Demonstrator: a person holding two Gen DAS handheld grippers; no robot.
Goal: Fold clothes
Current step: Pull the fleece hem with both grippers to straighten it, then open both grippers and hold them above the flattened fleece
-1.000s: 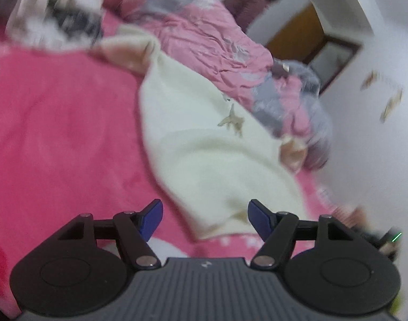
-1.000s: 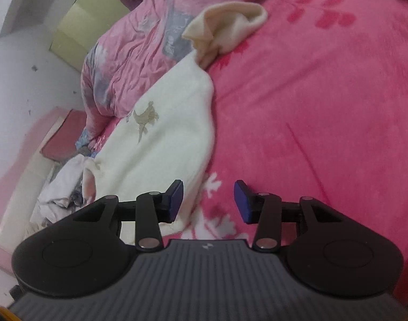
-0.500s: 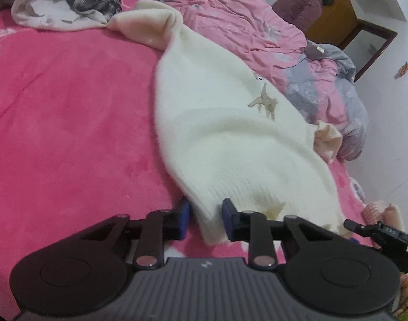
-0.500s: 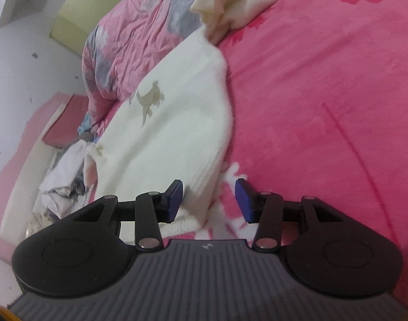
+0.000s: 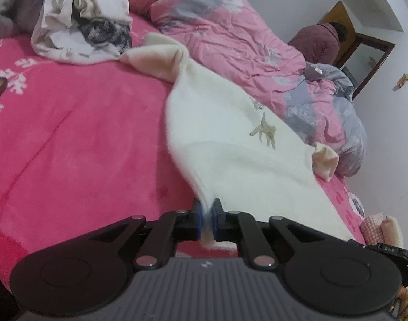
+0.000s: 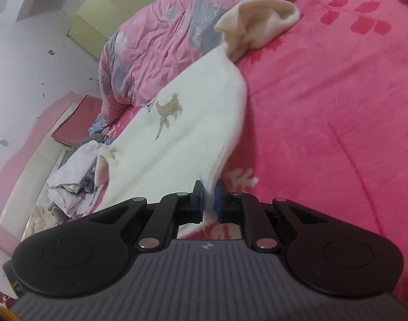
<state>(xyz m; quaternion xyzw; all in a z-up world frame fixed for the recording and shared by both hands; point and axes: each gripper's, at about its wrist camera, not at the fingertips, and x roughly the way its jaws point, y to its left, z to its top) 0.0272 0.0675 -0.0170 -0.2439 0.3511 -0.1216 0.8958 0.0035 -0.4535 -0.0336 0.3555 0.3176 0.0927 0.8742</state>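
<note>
- Both grippers have closed since the earlier frames, where their jaws stood wide around the sweater's hem with nothing pinched.
- Left gripper [image 5: 207,220] – clamped tight on one bottom corner of the cream sweater [image 5: 230,139], fabric squeezed between the blue pads [image 5: 199,220].
- Right gripper [image 6: 210,200] – jaws closing on the other bottom corner, cloth between its pads and already pressed.
- Sweater lies spread on the pink blanket [image 5: 70,133], hem nearest, body running away; the gripped edges look blurred and lifted slightly off the bed.
- A small tan animal motif [image 5: 264,131] sits mid-chest.
- One sleeve [image 5: 324,160] lies crumpled at the sweater's side by the bed's edge; farther off the other sleeve [image 5: 156,53] is bunched on the blanket.
- Beyond that, a heap of white and grey clothes [image 5: 81,29] lies on the blanket, beside a rumpled pink-and-grey duvet [image 5: 244,40].
- Farthest back, a person [image 5: 319,42] in a maroon top stands near a wooden door frame.
</note>
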